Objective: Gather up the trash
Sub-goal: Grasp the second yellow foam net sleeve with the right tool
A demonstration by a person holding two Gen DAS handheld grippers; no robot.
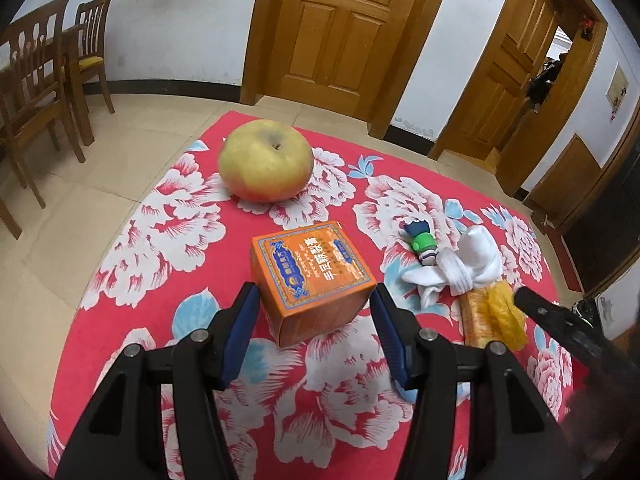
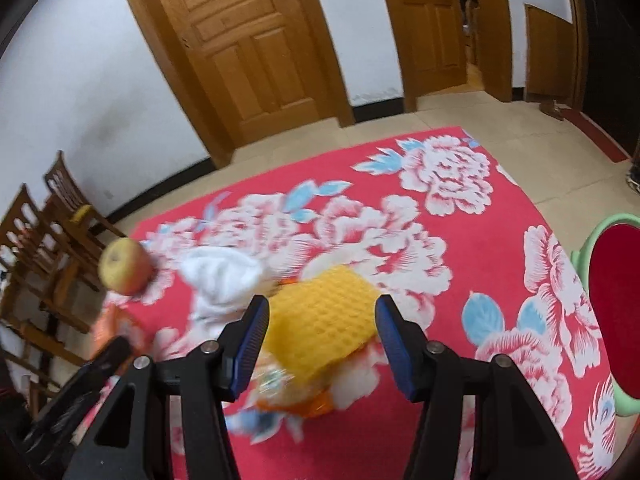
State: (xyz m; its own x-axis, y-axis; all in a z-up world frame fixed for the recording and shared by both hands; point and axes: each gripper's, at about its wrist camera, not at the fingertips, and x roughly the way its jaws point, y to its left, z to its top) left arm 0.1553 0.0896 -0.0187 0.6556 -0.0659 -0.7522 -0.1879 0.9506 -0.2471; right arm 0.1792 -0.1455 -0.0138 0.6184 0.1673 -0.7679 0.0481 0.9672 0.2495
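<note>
Lining up on two pieces of trash at once, both tools are held over the red flowered cloth (image 1: 132, 320), and the step in hand is judged to be the approach before the grasp. The left gripper (image 1: 316, 320) is seen with its jaws apart on either side of the near end of the orange box (image 1: 314, 280); the pads appear clear of the cardboard, so nothing is held yet. The right gripper (image 2: 320, 336) is likewise spread, with the yellow mesh (image 2: 324, 320) framed between its fingers and no contact visible, though that view is blurred. The next move is judged to call for each tool to be lowered until the pads straddle its target, then closed.

Under the mesh an orange wrapper (image 2: 316, 406) is partly seen, and it may be lifted along with it or left behind. Just beside the mesh a white cloth (image 1: 472, 260) is bunched, with a small green toy (image 1: 424, 246) touching it; either could be snagged by the right fingers. Farther back the apple (image 1: 266, 160) sits well clear of the box. A green stool (image 2: 600, 240) stands off the table's right edge. Beyond, chairs (image 1: 36, 92) and wooden doors (image 1: 340, 28) are seen against the wall.
</note>
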